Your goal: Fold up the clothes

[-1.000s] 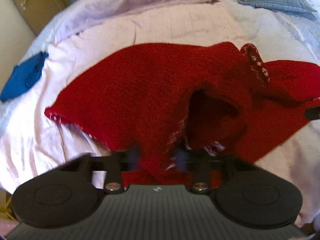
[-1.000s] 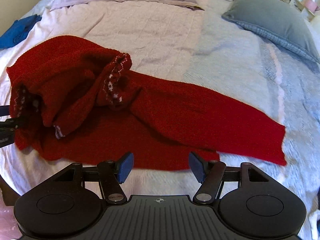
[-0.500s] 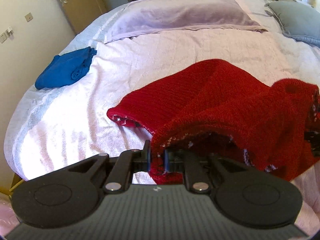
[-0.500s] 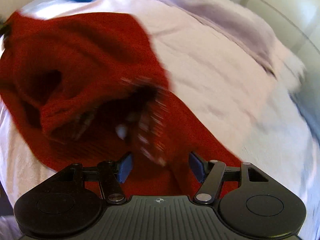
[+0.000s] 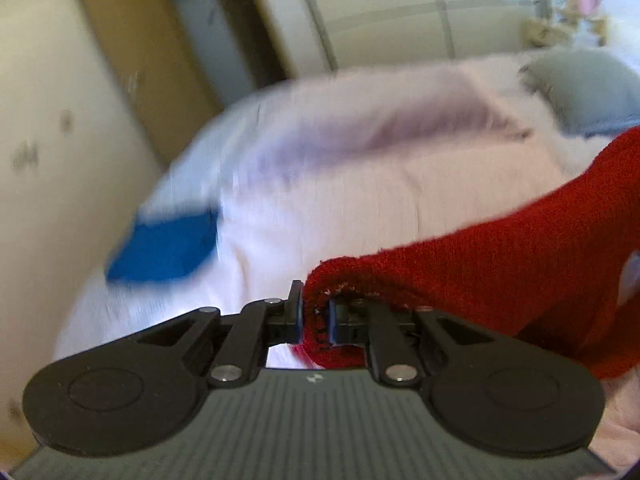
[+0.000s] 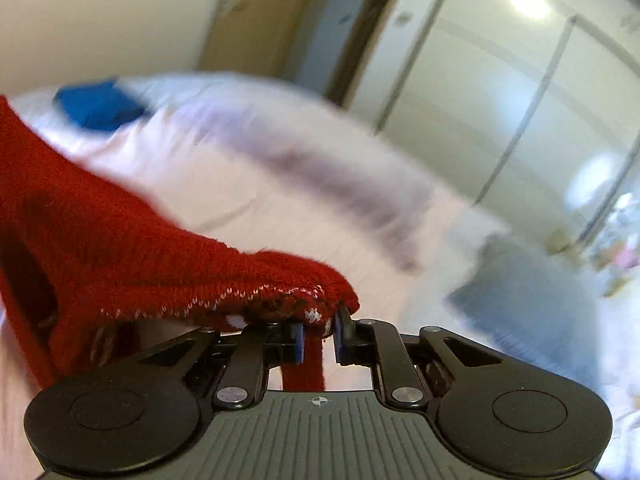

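Note:
A red knitted sweater (image 5: 500, 264) with a white-patterned hem hangs lifted above the bed. My left gripper (image 5: 315, 316) is shut on one edge of it; the cloth runs off to the right. My right gripper (image 6: 320, 334) is shut on another edge of the sweater (image 6: 140, 256), which stretches away to the left. The hem's white pattern shows just above the right fingers. Both views are blurred by motion.
The bed (image 5: 360, 200) with a pale pink cover lies below. A folded blue garment (image 5: 168, 248) sits at its left side, also in the right wrist view (image 6: 96, 106). A lilac pillow (image 5: 400, 120) and a grey pillow (image 6: 532, 300) lie at the head. Wardrobe doors (image 6: 500, 80) stand behind.
My right gripper has closed on the sweater's hem. Both grippers have lifted the sweater off the bed, and the views have tilted up toward the wall and wardrobe.

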